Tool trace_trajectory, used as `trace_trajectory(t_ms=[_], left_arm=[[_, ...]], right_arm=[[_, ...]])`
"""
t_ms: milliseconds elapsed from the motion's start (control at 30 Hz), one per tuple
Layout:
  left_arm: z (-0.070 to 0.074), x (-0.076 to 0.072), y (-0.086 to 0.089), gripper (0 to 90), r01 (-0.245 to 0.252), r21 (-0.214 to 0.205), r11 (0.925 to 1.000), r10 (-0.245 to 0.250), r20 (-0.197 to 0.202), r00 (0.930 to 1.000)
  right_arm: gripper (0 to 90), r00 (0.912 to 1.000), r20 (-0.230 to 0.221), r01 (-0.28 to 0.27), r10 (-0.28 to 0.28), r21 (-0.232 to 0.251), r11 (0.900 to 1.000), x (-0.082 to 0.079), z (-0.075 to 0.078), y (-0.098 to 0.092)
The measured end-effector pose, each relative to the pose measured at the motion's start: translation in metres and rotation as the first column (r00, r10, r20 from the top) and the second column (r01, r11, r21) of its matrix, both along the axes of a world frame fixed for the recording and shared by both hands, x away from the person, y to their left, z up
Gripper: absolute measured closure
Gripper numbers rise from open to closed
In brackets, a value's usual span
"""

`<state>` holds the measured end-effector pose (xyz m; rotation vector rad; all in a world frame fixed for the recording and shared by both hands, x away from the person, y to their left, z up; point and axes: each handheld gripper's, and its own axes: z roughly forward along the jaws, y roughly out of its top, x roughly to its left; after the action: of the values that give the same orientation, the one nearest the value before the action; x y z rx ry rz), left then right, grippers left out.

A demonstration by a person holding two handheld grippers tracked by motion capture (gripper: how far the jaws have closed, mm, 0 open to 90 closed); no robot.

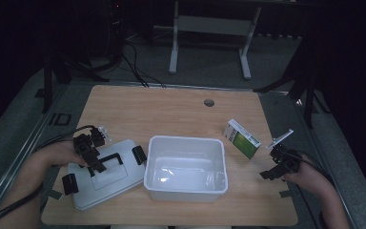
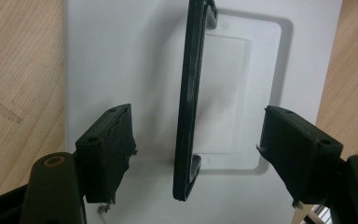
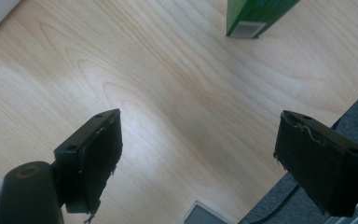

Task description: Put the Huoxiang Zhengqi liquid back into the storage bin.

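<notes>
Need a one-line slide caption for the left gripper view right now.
Left gripper open above the white lid, its fingers straddling the black handle without touching it.

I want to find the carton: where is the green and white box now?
In the high view the green and white box lies on the table's right side, between the white tub and the right hand-held gripper.

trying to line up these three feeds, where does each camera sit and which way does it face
High view: above the person's side, facing forward and down on the table; forearms and both hands enter from below.
Left gripper view: rides the left gripper, looking down at the white lid and its black handle, between open jaws.
Right gripper view: rides the right gripper, facing bare tabletop and the green box.
Shared: the lid and box appear from above too.
</notes>
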<state>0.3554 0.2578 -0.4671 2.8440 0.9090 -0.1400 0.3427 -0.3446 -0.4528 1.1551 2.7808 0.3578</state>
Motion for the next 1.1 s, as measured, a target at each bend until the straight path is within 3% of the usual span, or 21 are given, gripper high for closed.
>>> trace_trajectory(t_ms=[500, 1100], left_arm=[[-0.003, 0.001, -0.002, 26.1, 0.003, 0.002, 1.0000, -0.003, -0.012, 0.9999], [-0.006, 0.001, -0.001, 26.1, 0.005, 0.008, 1.0000, -0.005, -0.020, 0.9998]], right_arm=[[16.7, 0.9999, 0.013, -0.002, 0.002, -0.004, 1.0000, 0.042, 0.024, 0.008], [17.1, 0.9996, -0.006, -0.027, 0.027, -0.004, 0.9996, 0.087, 0.034, 0.035]])
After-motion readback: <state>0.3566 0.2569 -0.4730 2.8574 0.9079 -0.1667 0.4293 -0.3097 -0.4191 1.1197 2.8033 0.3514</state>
